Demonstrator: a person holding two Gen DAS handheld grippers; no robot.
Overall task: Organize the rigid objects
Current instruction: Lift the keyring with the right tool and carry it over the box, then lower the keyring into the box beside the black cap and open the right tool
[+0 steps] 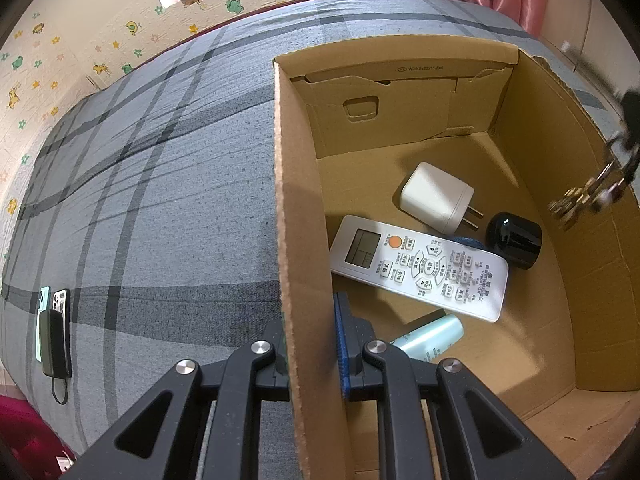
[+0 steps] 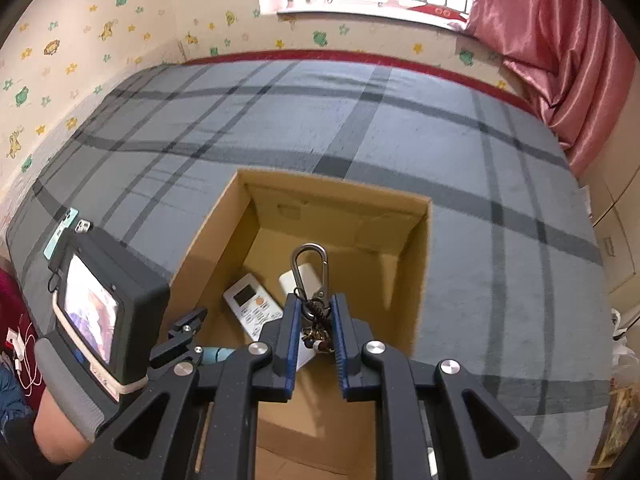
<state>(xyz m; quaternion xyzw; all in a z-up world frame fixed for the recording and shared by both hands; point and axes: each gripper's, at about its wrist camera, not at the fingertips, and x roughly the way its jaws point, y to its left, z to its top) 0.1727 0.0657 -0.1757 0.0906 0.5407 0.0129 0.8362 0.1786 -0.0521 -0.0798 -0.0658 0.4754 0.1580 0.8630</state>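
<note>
- The right gripper (image 2: 314, 320) was closed on a keyring (image 2: 310, 276); its blue pads pinched the dark cord and small charms, and the metal carabiner stuck out beyond the fingertips.
- It hung above the open cardboard box (image 2: 416, 264), so the keyring was over the box's interior, not touching the floor of it.
- The left gripper (image 1: 310, 344) was clamped on the box's left wall (image 1: 296, 200), one finger outside and the blue-padded finger inside.
- In the left wrist view the keyring (image 1: 588, 196) showed blurred over the box's right side.
- On the box floor lay a white remote control (image 1: 420, 268), face up, with a white plug adapter (image 1: 436, 196) just beyond it and a black round object (image 1: 514, 240) beside the adapter's prongs.
- A pale green tube (image 1: 432, 338) lay near the remote's nearer edge, partly hidden by the left gripper.
- The box stood on a grey plaid bedspread (image 1: 160, 200).
- Well apart, at the bedspread's left edge, lay two phones (image 1: 52, 300) with a dark power bank (image 1: 56, 344) on top.
</note>
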